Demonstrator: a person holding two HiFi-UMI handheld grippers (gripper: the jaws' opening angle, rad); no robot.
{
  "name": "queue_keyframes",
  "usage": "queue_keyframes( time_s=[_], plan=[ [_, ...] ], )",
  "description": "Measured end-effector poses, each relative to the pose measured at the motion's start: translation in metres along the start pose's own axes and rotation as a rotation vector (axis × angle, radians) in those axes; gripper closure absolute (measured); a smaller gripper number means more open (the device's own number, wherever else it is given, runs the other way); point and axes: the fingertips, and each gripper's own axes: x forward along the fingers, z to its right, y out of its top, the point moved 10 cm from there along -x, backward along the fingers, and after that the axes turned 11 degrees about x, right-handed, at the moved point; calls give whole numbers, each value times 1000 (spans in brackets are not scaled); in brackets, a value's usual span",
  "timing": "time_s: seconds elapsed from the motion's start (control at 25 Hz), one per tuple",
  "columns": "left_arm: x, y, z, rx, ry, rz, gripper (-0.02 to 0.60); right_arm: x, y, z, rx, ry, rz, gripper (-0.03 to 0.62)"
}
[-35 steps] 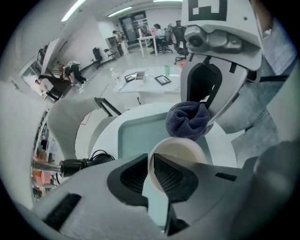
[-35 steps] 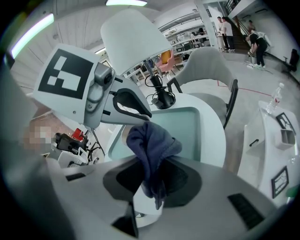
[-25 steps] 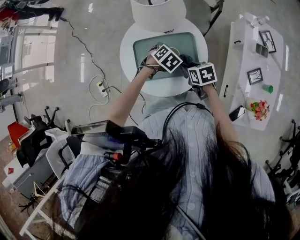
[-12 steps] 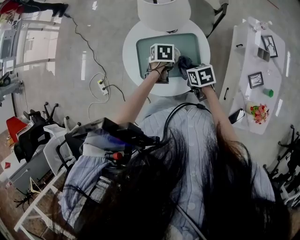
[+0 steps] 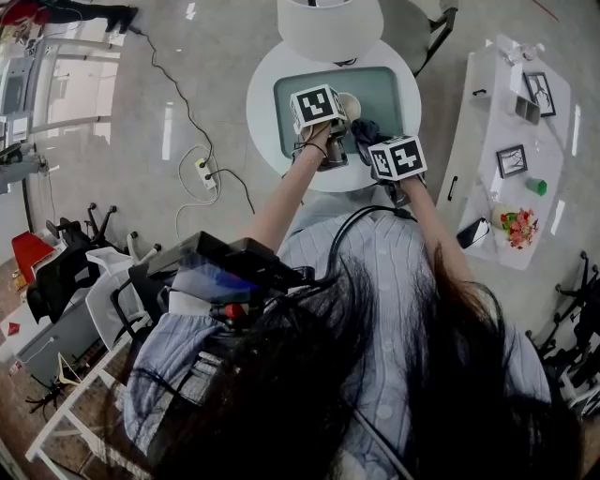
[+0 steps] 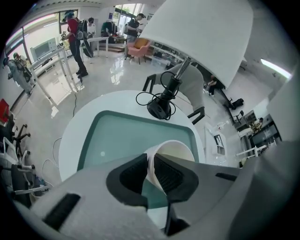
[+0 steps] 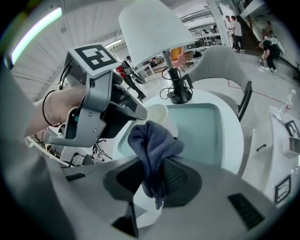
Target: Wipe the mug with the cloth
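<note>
A cream mug (image 6: 176,149) is held over the teal mat (image 6: 117,136), with my left gripper (image 6: 151,164) shut on its wall, one pad inside and one outside. In the head view the mug (image 5: 350,105) shows its opening beside the left gripper (image 5: 334,141). My right gripper (image 7: 154,176) is shut on a bunched blue-grey cloth (image 7: 152,143), which sticks up between its jaws. The cloth (image 5: 366,129) sits just right of the mug, close to it; whether they touch I cannot tell. From the right gripper view the mug (image 7: 158,114) lies behind the cloth, gripped by the left gripper (image 7: 140,112).
A lamp with a big white shade (image 5: 330,26) stands at the far side of the round white table (image 5: 262,103), its black base and coiled cable (image 6: 160,106) behind the mat. A white side shelf (image 5: 511,103) with picture frames is to the right. A grey chair (image 7: 220,63) stands beyond.
My left gripper has rolled about its own axis, turning the mug so its opening now shows from above, and shifted slightly. The right gripper with the cloth has stayed almost still.
</note>
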Motion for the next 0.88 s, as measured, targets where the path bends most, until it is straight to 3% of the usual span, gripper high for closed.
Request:
queue_keyframes(
  time_s=[0.32,0.52,0.72,0.88],
  plan=[
    [0,1,-1,52,-21,25,528,-4,0,2,6,9,4,496],
    [-30,-6,-1,135,-13,125,528,-22,-7,4,31,20,33,496],
    [-45,-16,4,271,26,205,528,-39,-4,4,15,56,70,496],
    [-65,-28,10,312,20,296,529,-53,1,2,-12,86,97,496]
  ],
)
